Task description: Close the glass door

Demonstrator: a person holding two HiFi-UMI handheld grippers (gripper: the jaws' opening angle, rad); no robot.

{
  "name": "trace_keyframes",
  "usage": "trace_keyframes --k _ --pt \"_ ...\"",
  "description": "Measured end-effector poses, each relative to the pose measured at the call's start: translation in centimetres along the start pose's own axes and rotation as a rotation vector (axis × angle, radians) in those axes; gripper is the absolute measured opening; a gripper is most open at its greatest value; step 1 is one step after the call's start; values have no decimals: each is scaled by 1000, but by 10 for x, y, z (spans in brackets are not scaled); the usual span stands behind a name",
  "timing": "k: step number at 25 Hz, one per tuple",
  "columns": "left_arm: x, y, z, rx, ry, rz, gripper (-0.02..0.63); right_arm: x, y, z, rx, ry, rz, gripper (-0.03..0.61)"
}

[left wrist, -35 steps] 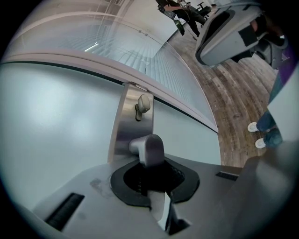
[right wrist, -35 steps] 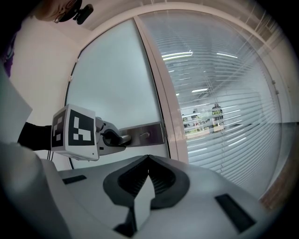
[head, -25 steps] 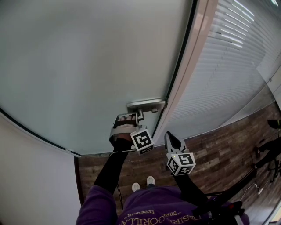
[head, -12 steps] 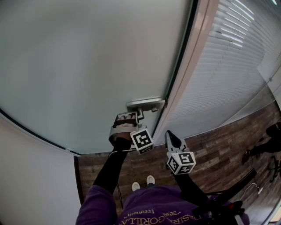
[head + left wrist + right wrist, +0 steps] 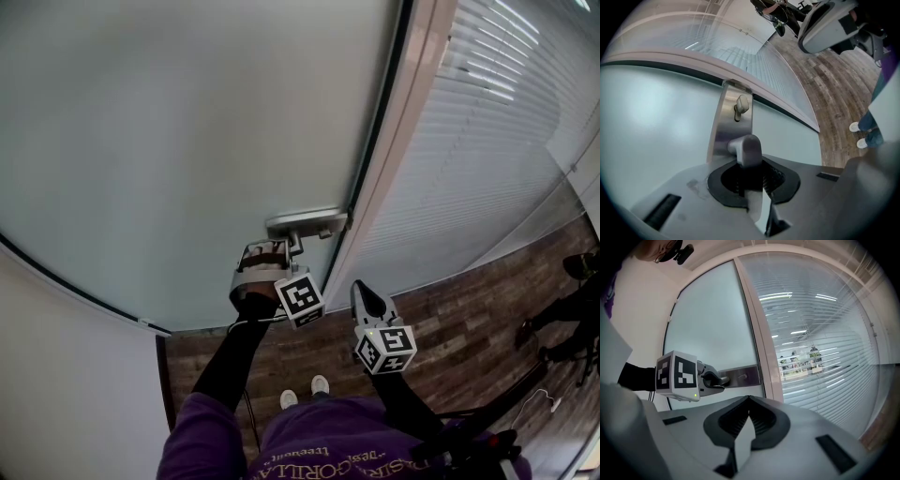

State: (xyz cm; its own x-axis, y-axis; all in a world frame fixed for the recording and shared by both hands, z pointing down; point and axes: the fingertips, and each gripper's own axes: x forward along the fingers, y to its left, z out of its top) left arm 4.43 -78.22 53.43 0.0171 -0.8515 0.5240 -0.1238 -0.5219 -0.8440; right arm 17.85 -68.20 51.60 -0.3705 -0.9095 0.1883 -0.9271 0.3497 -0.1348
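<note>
**Layout.** The large frosted glass door (image 5: 187, 141) fills the space ahead of both claws. Its closing edge lies along the pale door frame (image 5: 398, 159), just right of the left claw (image 5: 266, 251). Whether the latch has engaged cannot be told. Beyond the frame, ahead of the right claw (image 5: 366, 292), stands a glass partition with white horizontal blinds (image 5: 487, 141). The brushed-metal lock plate (image 5: 731, 117) is directly ahead of the left claw, and its silver lever handle (image 5: 746, 149) runs back between that claw's jaws. A small thumb-turn (image 5: 740, 105) sits further along the plate.

**Claw state.** The left claw is clenched on the silver lever handle. The right claw's jaws are together with nothing between them.

**Hazards.**
- The smooth, rounded lever may slip through the pads if it is pulled off-axis.
- Releasing the lever before the latch seats could let the door drift open.
- The right claw is near the frame and could be struck if the door moves.

**Pose.** The left arm, in a black sleeve (image 5: 234, 356), extends toward the door with its claw tilted slightly downward. The right claw is held beside it and nearer the body, pointing toward the frame and touching nothing.
</note>
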Motion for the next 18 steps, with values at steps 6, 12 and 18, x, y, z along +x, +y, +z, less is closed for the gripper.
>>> trace_keyframes --k 6,12,18 --pt "0 -7 1 3 3 -42 54 -5 -6 2 3 -7 -13 -3" --pt "-12 7 3 13 -42 41 82 -9 -9 2 10 -10 -22 -3" --pt "-32 1 9 -25 -128 112 117 -9 -8 2 14 -12 -14 -3"
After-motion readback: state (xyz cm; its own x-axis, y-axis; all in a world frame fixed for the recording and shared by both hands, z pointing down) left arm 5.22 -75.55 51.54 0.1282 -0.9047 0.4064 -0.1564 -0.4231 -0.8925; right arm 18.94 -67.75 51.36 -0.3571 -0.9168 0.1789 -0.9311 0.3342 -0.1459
